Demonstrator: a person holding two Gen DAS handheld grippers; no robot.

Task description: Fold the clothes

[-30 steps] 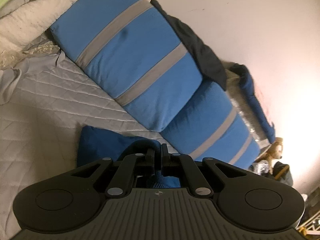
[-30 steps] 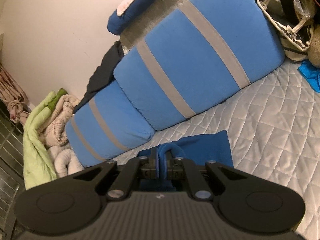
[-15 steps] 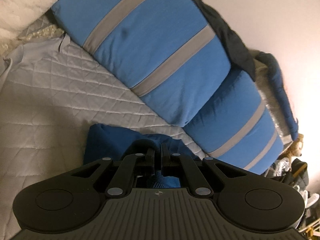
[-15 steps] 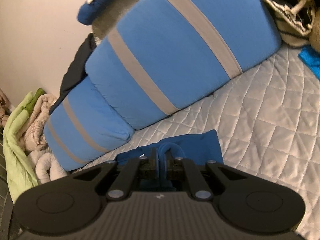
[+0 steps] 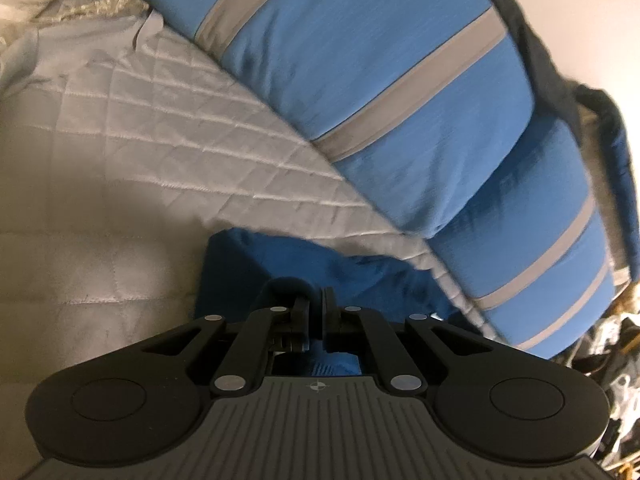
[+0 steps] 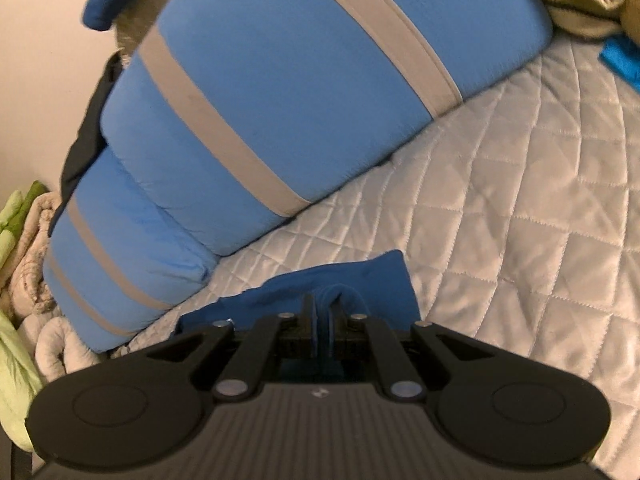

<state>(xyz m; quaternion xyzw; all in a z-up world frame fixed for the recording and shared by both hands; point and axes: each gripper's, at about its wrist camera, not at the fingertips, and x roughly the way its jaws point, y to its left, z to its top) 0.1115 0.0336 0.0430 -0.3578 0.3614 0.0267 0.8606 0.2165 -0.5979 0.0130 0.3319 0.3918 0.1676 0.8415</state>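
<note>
Both grippers tilted down, fingers seemingly pinching blue garment

The bed was covered by a pale grey quilt stitched in a diamond pattern. Two blue cushions with grey stripes lay end to end along the plain off-white wall. A dark garment hung behind them. Folded beige and green blankets were piled at one end, and assorted clutter lay at the other. Lighting was warm and dim.
</note>
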